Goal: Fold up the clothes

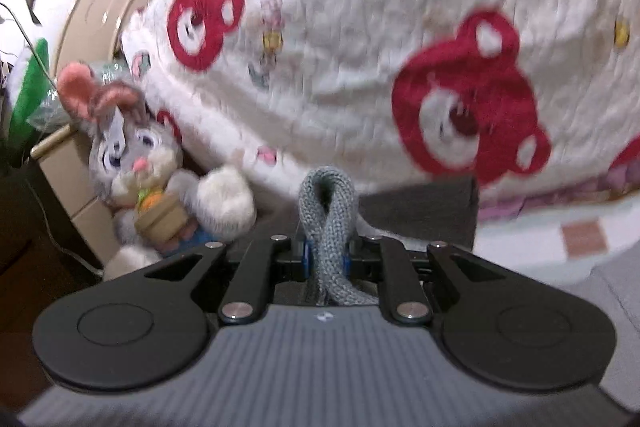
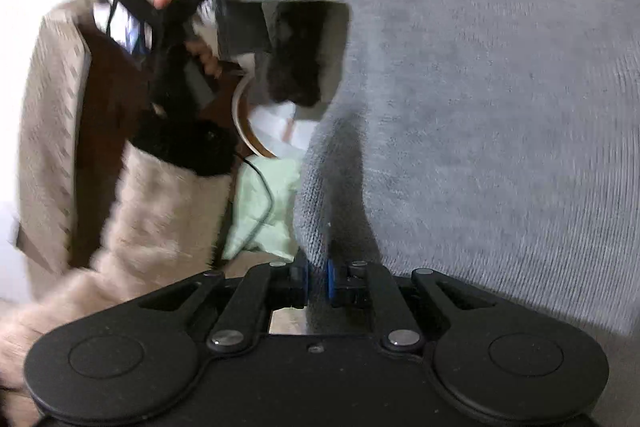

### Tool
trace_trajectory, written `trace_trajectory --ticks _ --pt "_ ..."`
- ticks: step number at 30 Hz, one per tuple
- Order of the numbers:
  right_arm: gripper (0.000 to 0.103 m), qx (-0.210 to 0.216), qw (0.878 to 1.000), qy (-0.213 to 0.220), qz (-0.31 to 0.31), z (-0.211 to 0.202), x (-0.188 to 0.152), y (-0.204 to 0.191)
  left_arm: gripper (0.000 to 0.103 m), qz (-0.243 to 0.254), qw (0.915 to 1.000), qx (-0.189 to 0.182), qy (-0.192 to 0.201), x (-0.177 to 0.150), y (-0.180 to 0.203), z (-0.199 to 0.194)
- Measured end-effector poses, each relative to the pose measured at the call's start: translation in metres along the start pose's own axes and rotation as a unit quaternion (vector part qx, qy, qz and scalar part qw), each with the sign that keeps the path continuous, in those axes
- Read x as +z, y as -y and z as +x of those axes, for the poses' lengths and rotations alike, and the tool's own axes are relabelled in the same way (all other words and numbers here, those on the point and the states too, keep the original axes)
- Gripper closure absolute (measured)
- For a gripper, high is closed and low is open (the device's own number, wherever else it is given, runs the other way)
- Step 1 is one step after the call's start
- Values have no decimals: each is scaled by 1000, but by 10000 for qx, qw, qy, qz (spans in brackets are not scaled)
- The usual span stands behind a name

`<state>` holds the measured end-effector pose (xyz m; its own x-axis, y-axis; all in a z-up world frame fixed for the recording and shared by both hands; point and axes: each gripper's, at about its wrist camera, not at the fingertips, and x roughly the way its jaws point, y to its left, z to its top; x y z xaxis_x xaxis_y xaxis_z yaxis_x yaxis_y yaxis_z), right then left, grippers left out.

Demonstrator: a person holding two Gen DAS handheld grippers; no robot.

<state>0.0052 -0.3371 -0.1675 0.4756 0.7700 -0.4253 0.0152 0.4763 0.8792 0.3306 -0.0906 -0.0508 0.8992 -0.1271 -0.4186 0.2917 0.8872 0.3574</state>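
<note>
Bear blanket (image 1: 400, 47) blocks ahead; plush rabbit (image 1: 160, 171) crowds left.

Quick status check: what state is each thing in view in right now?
Left gripper: shut on a bunched loop of the grey knit sweater.
Right gripper: shut on the sweater's edge.
Grey knit sweater: lifted, spread.
White fleece blanket with red bears: rumpled.
Grey plush rabbit: sitting upright.

We are seeing even, soft indoor light in both views, with no hard glare. Motion blur is smearing the bear-print blanket (image 1: 400, 47) and the grey sweater (image 2: 500, 107). The fisheye is bending the edges and darkening the corners. Walls at the upper left are washing out to white.
</note>
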Motion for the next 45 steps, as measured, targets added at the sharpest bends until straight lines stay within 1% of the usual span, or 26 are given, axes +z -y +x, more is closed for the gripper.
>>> trace_trajectory --ticks 2,4,8,9,10,12,13,14,15,16,17,18,19,21,22,23,26,29,31,34,36,38,39,40,44,45 --pt "91 -122 9999 -27 -82 7 -1 0 85 -41 9999 37 -138 -8 1 3" --pt "91 -244 9996 -54 -165 13 -2 1 85 -102 9997 73 -221 -14 0 4" --pt "91 -446 9983 -75 -364 23 -4 -1 87 -297 9994 174 66 -6 -11 -13" --pt "91 -455 9977 -36 -506 20 -4 -5 86 -331 9992 200 70 -4 -13 -15" --pt "91 -594 9954 -52 -749 19 -4 -10 80 -354 9991 220 -3 -3 -14 -15" --pt "85 -1109 9839 -160 -1394 22 -7 -22 73 -408 9987 265 -131 -3 -14 -16" --pt "84 -1481 9719 -225 -1817 27 -12 -28 72 -451 9984 298 -167 -4 -14 -21" --pt "82 -1908 9516 -318 -2390 33 -21 -37 69 -495 9981 320 -169 -5 -12 -26" --pt "75 -2233 9289 -378 -2931 37 -29 -46 59 -537 9981 287 -109 -5 -10 -36" --pt "65 -2323 9169 -352 -3227 32 -35 -51 46 -578 9981 204 -24 -5 -7 -48" --pt "60 -2281 9128 -273 -3378 20 -38 -51 42 -589 9982 90 56 -5 -3 -60" --pt "53 -2216 9132 -161 -3415 9 -40 -51 41 -563 9983 -61 128 -5 2 -73" --pt "51 -2227 9167 7 -3319 -4 -37 -48 40 -537 9981 -213 201 -4 7 -85" --pt "51 -2463 9177 387 -3092 -33 -29 -40 36 -418 9969 -606 291 -3 26 -109" --pt "51 -2664 9146 600 -2982 -52 -27 -33 35 -369 9955 -819 299 -1 37 -118" --pt "51 -2943 9072 808 -2897 -75 -27 -24 34 -318 9936 -1047 281 -1 48 -127" --pt "51 -3705 8794 1327 -2678 -142 -30 -1 34 -146 9825 -1857 84 -1 94 -146" --pt "51 -4230 8528 1855 -2436 -215 -42 23 34 131 9675 -2524 -41 -5 157 -161" --pt "50 -4564 8303 2134 -2381 -260 -48 43 34 347 9570 -2879 -79 -9 204 -169" --pt "50 -5228 7898 2173 -2362 -314 -56 73 34 489 9423 -3304 -223 -15 267 -175" --pt "50 -5605 7686 2069 -2286 -343 -55 96 34 537 9316 -3578 -340 -17 307 -177" --pt "56 -5816 7629 1863 -2123 -370 -50 126 34 630 9233 -3762 -447 -20 344 -179" --pt "71 -5897 7615 1822 -1979 -380 -48 140 34 713 9195 -3834 -488 -21 363 -179" --pt "81 -5953 7613 1864 -1769 -391 -45 155 34 802 9159 -3901 -510 -22 381 -178" --pt "79 -5911 7657 2419 -758 -430 -35 213 34 1012 9042 -4115 -524 -28 434 -173" --pt "74 -5885 7646 2575 -527 -436 -34 224 34 1024 9008 -4185 -546 -30 442 -170"
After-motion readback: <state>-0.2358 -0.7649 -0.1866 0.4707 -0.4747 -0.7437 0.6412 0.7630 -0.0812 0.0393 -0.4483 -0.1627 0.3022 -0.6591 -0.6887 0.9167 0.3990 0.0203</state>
